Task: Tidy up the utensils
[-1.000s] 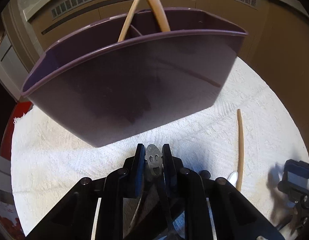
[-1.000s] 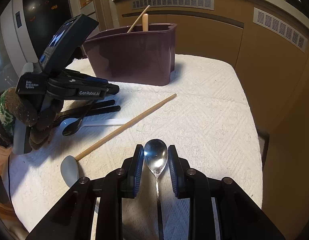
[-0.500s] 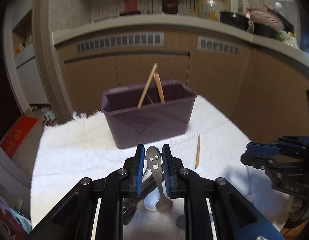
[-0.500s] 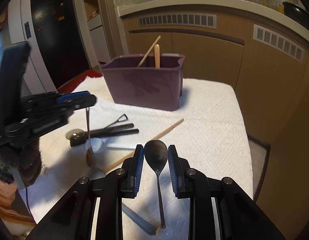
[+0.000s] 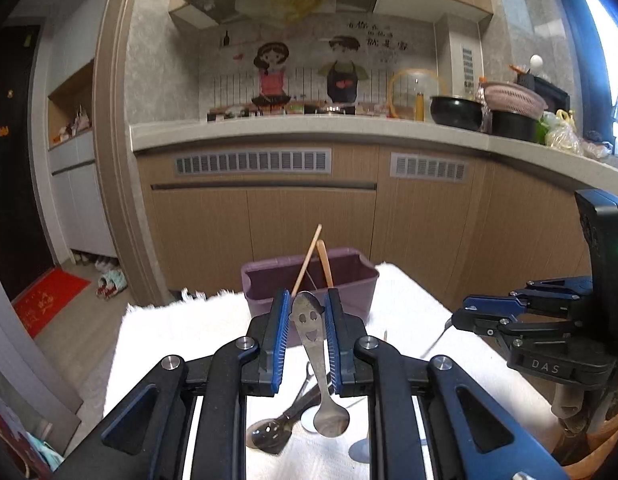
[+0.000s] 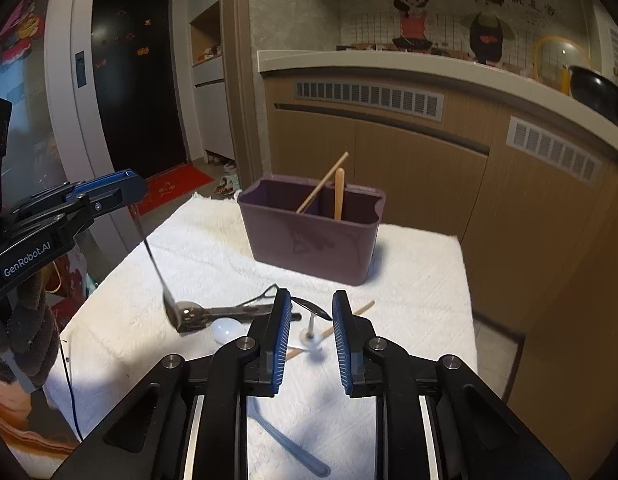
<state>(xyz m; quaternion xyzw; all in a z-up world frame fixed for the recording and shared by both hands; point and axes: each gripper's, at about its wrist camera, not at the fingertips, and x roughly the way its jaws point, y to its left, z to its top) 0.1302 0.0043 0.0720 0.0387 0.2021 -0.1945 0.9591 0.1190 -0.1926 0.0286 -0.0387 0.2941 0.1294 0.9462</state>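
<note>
My left gripper (image 5: 307, 320) is shut on a steel spoon with a smiley-face handle (image 5: 309, 322), which hangs bowl down above the table. It also shows in the right wrist view (image 6: 151, 246). My right gripper (image 6: 307, 322) holds a second steel spoon (image 6: 315, 312) between its fingers, bowl forward and tipped; the jaws look a little apart. The purple caddy (image 6: 311, 236) stands at the table's far side and holds two wooden utensils (image 6: 339, 192). In the left wrist view the caddy (image 5: 261, 292) is beyond my fingers.
A white towel (image 6: 409, 280) covers the table. On it lie dark utensils (image 6: 229, 312), a white spoon (image 6: 225, 330), a wooden stick (image 6: 361, 310) and a clear spoon (image 6: 293, 452). Kitchen cabinets (image 6: 389, 152) stand behind. The table edge drops off right.
Both grippers have risen high above the table and pulled back from the caddy, each carrying its spoon. The right spoon has tipped forward between slightly wider jaws.
</note>
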